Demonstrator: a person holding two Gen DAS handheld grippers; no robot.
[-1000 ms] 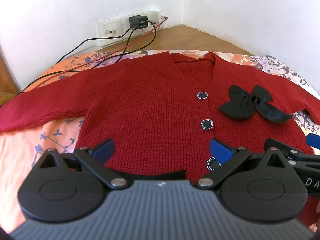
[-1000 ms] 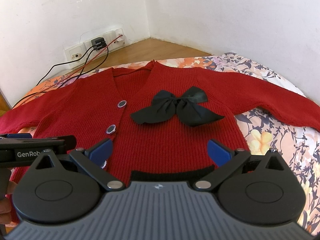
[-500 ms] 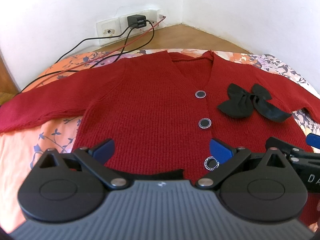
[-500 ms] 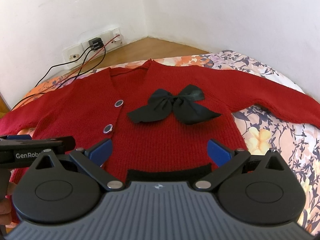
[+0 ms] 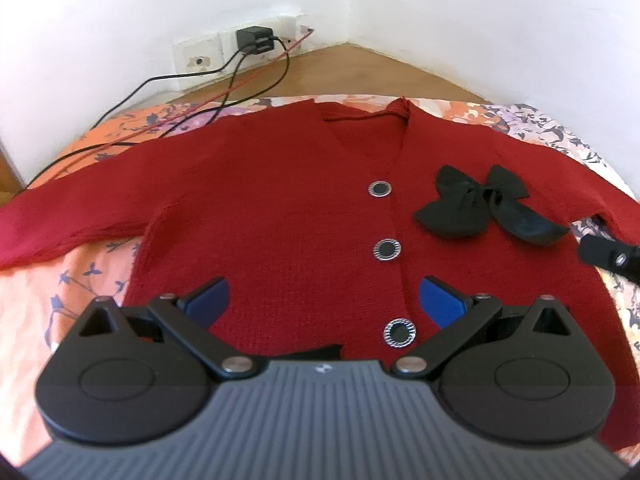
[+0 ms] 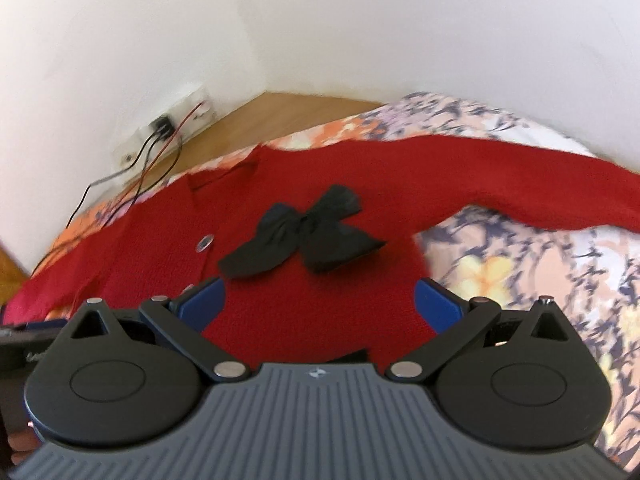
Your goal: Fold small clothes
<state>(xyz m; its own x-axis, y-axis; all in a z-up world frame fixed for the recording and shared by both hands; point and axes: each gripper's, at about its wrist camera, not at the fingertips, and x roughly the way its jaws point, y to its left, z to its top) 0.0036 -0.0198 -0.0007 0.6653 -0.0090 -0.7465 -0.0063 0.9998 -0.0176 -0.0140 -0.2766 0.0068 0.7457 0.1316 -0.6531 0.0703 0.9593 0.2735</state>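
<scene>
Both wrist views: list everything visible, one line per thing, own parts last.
cardigan: one, red, spread flat on the bedspread, sleeves out.
buttons: three, black with silver rims, down the cardigan's front.
bow: one, black, lying on the cardigan's chest beside the buttons.
bedspread: one, floral orange and white, under the cardigan.
charger: one, black, plugged into the wall sockets.
cables: black and red, running from the sockets across the bedspread.
left claw: one, blue pads, open over the hem.
right claw: one, blue pads, open over the hem.
</scene>
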